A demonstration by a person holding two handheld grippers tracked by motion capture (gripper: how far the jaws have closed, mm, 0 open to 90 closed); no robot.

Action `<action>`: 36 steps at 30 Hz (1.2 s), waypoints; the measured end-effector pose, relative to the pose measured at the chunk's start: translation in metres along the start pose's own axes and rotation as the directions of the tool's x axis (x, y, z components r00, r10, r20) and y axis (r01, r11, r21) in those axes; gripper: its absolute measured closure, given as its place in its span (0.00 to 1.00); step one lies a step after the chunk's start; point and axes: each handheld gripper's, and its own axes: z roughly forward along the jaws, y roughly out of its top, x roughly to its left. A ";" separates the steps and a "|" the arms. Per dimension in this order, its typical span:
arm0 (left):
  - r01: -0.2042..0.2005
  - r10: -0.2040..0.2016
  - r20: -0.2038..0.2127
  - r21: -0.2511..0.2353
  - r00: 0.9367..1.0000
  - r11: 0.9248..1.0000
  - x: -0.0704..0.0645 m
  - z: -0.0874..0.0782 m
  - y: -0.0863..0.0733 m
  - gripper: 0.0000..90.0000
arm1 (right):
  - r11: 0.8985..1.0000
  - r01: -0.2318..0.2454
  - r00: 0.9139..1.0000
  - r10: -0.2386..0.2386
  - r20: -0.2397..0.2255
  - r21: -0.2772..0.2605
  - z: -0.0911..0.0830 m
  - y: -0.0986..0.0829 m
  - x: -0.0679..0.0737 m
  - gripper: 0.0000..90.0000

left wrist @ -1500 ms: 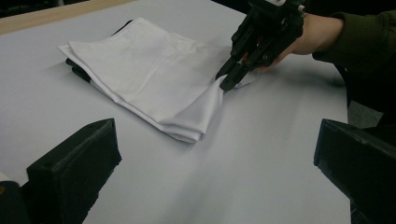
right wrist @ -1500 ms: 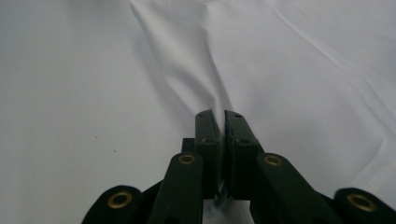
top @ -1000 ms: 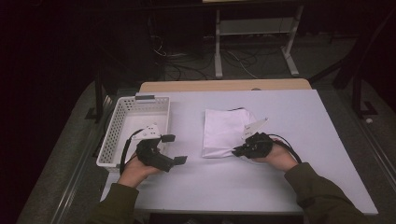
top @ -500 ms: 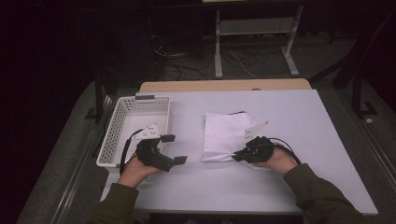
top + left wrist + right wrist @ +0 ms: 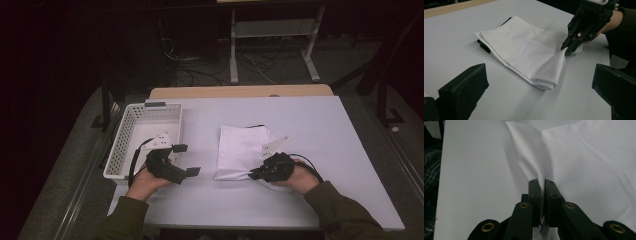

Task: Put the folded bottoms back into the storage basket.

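A folded white cloth [image 5: 242,149] with a dark edge lies mid-table. My right gripper [image 5: 254,174] is shut on the cloth's near corner, pinching a raised fold of the cloth [image 5: 534,160] between its jaws; the right gripper [image 5: 542,182] holds it just off the table. From the left gripper view the cloth [image 5: 524,50] lies ahead, with the right gripper [image 5: 565,50] lifting its corner. My left gripper [image 5: 186,160] stands open beside the basket, left of the cloth, with nothing between its wide-apart jaws.
A white mesh basket [image 5: 131,131] sits at the table's left edge, next to my left hand. The white table [image 5: 310,125] is bare to the right and behind the cloth. A wooden strip [image 5: 240,92] runs along the far edge.
The right gripper has closed in on the cloth's near corner and pinched it up. The left gripper has stayed put.
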 end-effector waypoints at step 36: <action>-0.002 0.002 -0.004 0.004 1.000 1.000 0.000 0.000 0.000 0.00 | 1.000 0.006 0.999 -0.007 -0.035 -0.027 -0.002 -0.008 0.031 0.75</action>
